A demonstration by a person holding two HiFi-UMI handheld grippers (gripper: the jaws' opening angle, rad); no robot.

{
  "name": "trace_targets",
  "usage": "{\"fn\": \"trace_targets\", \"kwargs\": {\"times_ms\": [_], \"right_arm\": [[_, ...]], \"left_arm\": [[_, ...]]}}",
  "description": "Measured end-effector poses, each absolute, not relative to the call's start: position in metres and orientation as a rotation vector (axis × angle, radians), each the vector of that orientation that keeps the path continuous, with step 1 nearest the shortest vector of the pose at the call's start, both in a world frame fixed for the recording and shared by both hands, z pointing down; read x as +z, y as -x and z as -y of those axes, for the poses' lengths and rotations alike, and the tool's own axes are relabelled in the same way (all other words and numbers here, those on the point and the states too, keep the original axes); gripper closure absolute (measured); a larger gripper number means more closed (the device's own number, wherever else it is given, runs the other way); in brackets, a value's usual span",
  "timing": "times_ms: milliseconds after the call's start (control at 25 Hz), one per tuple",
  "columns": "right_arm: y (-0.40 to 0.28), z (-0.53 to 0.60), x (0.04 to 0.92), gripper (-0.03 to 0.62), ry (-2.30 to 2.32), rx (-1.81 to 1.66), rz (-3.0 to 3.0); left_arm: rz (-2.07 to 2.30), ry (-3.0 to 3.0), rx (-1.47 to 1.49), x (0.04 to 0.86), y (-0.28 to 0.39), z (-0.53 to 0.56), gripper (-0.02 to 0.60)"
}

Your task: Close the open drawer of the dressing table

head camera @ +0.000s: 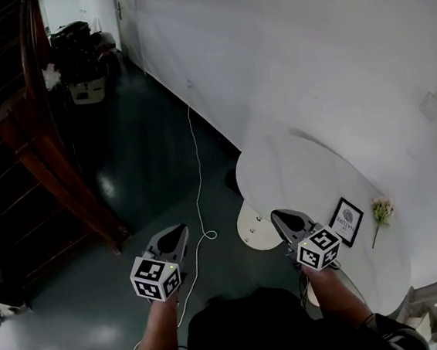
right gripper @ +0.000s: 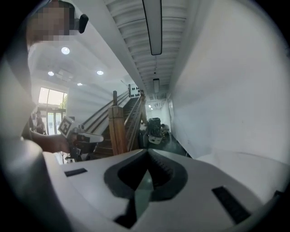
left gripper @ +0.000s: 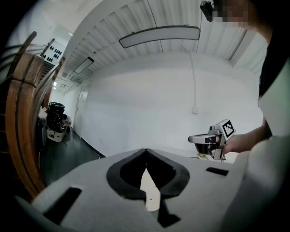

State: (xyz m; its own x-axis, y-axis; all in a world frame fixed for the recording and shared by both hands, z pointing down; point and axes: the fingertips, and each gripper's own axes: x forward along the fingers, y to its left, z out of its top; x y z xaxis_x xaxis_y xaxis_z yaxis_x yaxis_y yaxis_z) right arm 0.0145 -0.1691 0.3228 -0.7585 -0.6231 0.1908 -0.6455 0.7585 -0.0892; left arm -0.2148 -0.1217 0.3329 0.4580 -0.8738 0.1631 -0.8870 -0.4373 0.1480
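The white dressing table with a curved top stands against the wall at the right of the head view. A cream rounded piece with small knobs juts out from under its near left edge; it looks like the open drawer. My left gripper hovers over the dark floor, left of the table, its tips together and empty. My right gripper hangs above the table's near edge, close to the cream piece, also shut and empty. The left gripper and the right gripper each show their jaws meeting at the tip.
A black-framed picture and a flower sprig lie on the table top. A white cable runs across the dark floor. The wooden staircase rises at the left. Black bags sit at the far end.
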Motion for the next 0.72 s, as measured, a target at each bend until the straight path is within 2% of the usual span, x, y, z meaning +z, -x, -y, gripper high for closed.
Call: {"fn": "trace_targets", "kwargs": {"times_ms": [360, 520, 720], "right_arm": [[-0.003, 0.168, 0.261, 0.589, -0.791, 0.061, 3.000], [-0.042, 0.166, 0.245, 0.589, -0.747, -0.009, 3.011], [-0.092, 0.175, 0.246, 0.590, -0.824, 0.061, 3.020]], "left_arm": [[1.634, -2.469, 0.066, 0.309, 0.181, 0.113, 0.574], [1.613, -2.511, 0.077, 0.296, 0.143, 0.122, 0.574], [1.610, -2.534, 0.071, 0.283, 0.105, 0.137, 0.574]]}}
